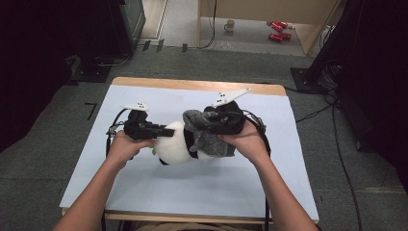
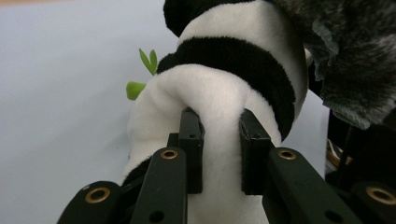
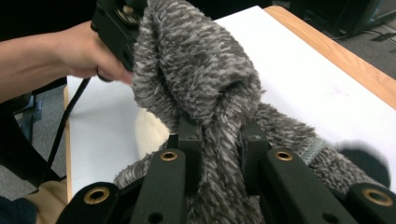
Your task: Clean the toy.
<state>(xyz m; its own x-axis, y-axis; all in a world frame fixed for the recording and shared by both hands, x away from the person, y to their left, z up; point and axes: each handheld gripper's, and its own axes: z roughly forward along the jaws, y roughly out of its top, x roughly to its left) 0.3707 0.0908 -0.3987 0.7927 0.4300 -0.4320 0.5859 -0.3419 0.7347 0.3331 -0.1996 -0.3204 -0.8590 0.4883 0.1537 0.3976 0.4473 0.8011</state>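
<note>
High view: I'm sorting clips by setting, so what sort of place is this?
Probably a lab or workshop recording station: a white-topped table on grey carpet, loose cables on the floor, dark equipment stands around.

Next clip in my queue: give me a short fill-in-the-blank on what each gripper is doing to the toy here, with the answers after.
1. The left gripper pinches a fold of the plush panda that is ____ in colour.
2. The right gripper is shut on the fuzzy ____ garment around the panda.
3. Beside the panda, small leaves show in ____.
4. The table has a pale blue top and a ____ edge.

Missing words: white; grey; green; wooden
</note>
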